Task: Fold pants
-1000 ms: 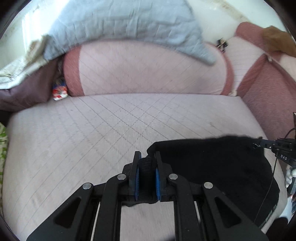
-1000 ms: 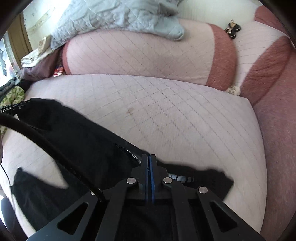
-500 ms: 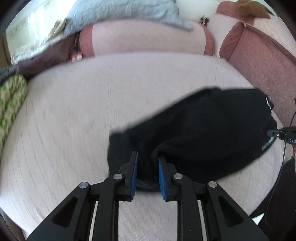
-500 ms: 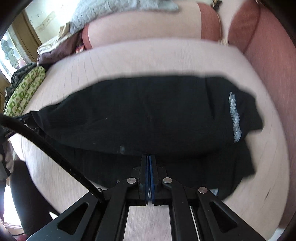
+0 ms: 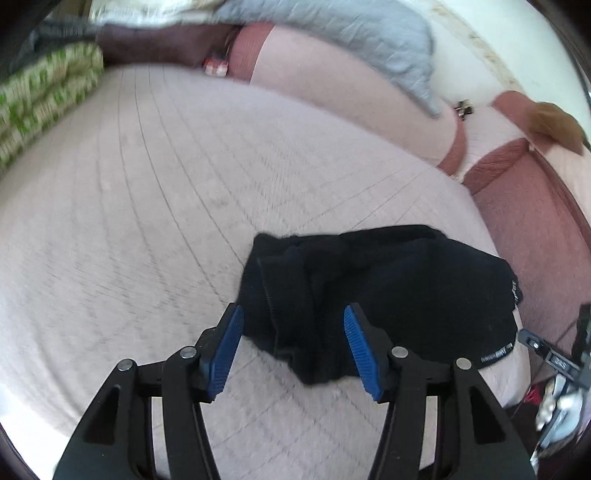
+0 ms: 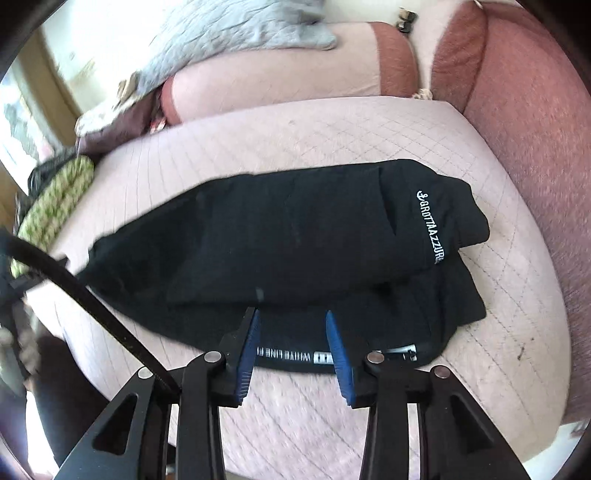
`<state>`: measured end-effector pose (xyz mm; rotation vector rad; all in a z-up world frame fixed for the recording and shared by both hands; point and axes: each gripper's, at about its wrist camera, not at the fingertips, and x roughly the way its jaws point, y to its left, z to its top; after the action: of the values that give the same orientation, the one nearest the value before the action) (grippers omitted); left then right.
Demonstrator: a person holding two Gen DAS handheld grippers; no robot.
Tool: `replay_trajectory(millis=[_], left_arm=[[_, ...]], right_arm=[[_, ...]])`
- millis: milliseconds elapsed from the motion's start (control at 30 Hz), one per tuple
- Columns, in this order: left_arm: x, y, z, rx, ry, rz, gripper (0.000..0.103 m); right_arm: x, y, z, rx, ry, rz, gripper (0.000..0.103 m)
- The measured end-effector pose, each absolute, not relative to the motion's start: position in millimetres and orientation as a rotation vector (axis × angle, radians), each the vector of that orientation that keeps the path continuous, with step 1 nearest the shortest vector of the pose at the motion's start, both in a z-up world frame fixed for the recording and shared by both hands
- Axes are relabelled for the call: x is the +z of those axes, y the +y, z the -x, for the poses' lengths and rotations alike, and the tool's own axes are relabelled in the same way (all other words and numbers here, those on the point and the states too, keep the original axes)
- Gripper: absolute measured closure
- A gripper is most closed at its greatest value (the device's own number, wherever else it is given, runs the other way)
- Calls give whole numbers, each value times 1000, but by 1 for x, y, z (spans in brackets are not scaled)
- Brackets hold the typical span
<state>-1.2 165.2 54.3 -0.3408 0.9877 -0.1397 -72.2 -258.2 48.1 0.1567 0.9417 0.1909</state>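
The black pants (image 6: 295, 243) lie folded over on the pink quilted sofa seat (image 5: 140, 192), toward its right end near the reddish armrest (image 6: 535, 155), with white lettering showing along one upper edge and a white-printed waistband at the near edge. The left gripper (image 5: 293, 349) is spread wide, its blue pads (image 5: 225, 350) standing either side of the bunched left end of the pants without closing on the cloth. The right gripper (image 6: 293, 352) is also wide open, its blue pads (image 6: 247, 354) flanking the waistband at the near edge, holding nothing. A black cable (image 6: 92, 299) crosses the left part of the right wrist view, passing in front of the pants' left end. Along the sofa back lies a pale pink bolster cushion (image 5: 351, 92) with a grey quilted blanket (image 5: 332, 33) draped over it. A green-and-white patterned bundle (image 5: 40, 92) sits at the seat's far left edge, beside a dark maroon cloth (image 5: 155, 44). A small brown item (image 5: 554, 122) rests on the armrest top. Both views are somewhat blurred.
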Motion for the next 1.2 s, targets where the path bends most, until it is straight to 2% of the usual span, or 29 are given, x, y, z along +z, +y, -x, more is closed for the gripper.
replay_trajectory(millis=[133, 167, 200, 233, 367, 567, 633, 667, 700, 733, 767, 800, 1033, 1133, 1200], left_arm=[[30, 150, -24, -150, 1029, 322, 48], [31, 147, -28, -154, 1023, 306, 55], [33, 145, -33, -157, 1022, 292, 68], [34, 144, -41, -155, 1026, 275, 73], [36, 156, -65, -142, 1007, 302, 83], [23, 170, -63, -193, 967, 402, 80], [20, 173, -63, -220, 972, 445, 67], [19, 176, -62, -239, 971, 467, 55], [19, 177, -62, -257, 966, 481, 52], [20, 173, -63, -257, 966, 456, 53], [21, 170, -63, -259, 971, 426, 64], [22, 168, -63, -246, 976, 396, 83], [25, 197, -63, -273, 962, 547, 85], [20, 198, -62, -258, 976, 551, 81], [18, 198, -62, -239, 979, 549, 76]], right_arm=[[40, -285, 68, 156, 935, -345, 63], [36, -298, 69, 139, 929, -398, 63], [33, -314, 72, 115, 920, -461, 63], [31, -326, 76, 95, 911, -501, 63], [28, -361, 78, 23, 872, -618, 62], [8, -363, 47, 14, 873, -731, 62], [2, -364, 30, -37, 873, -741, 60], [0, -364, 24, -56, 871, -747, 59], [-3, -364, 19, -69, 868, -768, 57], [-4, -363, 14, -79, 868, -783, 59], [-4, -362, 12, -78, 864, -786, 78], [0, -359, 12, -72, 853, -777, 88], [39, -343, 62, -40, 806, -738, 90], [36, -345, 83, -73, 824, -740, 89], [16, -346, 76, -121, 932, -659, 81]])
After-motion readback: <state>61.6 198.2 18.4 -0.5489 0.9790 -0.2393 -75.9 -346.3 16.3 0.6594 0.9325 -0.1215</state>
